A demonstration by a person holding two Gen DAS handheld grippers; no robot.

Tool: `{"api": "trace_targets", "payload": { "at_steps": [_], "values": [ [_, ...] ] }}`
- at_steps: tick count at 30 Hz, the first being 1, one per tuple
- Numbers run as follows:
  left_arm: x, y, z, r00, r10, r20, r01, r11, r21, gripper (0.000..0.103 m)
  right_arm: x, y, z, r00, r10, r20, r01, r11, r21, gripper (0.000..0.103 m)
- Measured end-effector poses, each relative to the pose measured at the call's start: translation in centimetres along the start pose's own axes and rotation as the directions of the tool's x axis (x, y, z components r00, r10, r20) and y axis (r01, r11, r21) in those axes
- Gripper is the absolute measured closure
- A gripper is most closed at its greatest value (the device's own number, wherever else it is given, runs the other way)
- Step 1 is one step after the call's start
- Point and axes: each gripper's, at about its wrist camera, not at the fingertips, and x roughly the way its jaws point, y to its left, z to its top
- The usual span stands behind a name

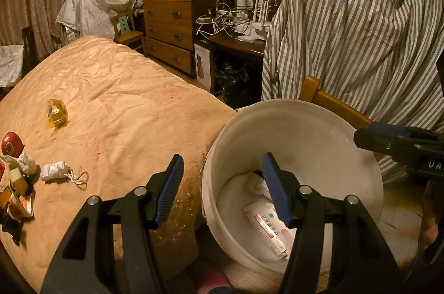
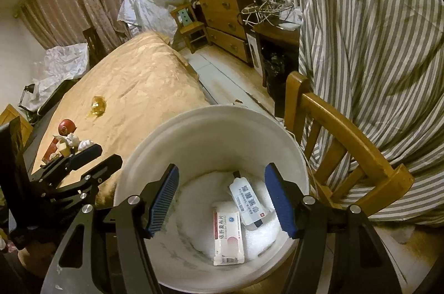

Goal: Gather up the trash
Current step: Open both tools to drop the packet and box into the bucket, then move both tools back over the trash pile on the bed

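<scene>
My right gripper point(image 2: 222, 199) hangs over the white bucket point(image 2: 194, 127), fingers wide apart and holding nothing. Two white packets point(image 2: 228, 234) lie at the bottom. My left gripper point(image 1: 222, 191) is open and empty too, by the bucket's edge. More trash point(image 1: 52, 170) sits on the bed point(image 1: 125, 105).

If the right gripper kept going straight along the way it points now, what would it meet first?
Probably the white packets lying at the bottom of the white bucket. The right gripper stands open and empty over the bucket's mouth, nothing between; depth is hard to judge.
</scene>
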Motion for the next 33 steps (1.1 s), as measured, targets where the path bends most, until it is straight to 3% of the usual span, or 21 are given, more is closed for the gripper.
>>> {"api": "trace_targets", "payload": {
  "at_steps": [12,21,26,33],
  "values": [
    [-3.2,3.2,-0.6,0.998,0.037,0.042,-0.036,0.999,-0.021,0.046,-1.8,4.5,0.5,0.998,0.035,0.059,-0.029,0.994,-0.101,0.031],
    [-6.8,10.6,-2.9,0.988,0.141,0.059,-0.135,0.986,-0.103,0.039,0.2,14.2,-0.1,0.982,0.182,0.044,-0.165,0.955,-0.247,0.025],
    [-8.6,18.0,-5.7,0.973,0.231,0.021,-0.221,0.952,-0.211,0.038,2.7,21.0,-1.4,0.966,0.259,-0.022,-0.252,0.916,-0.312,0.023],
    [-10.1,29.9,-11.1,0.935,0.344,-0.085,-0.352,0.875,-0.333,0.038,6.2,29.1,-3.7,0.937,0.330,-0.118,-0.350,0.864,-0.361,0.022]
  ]
}}
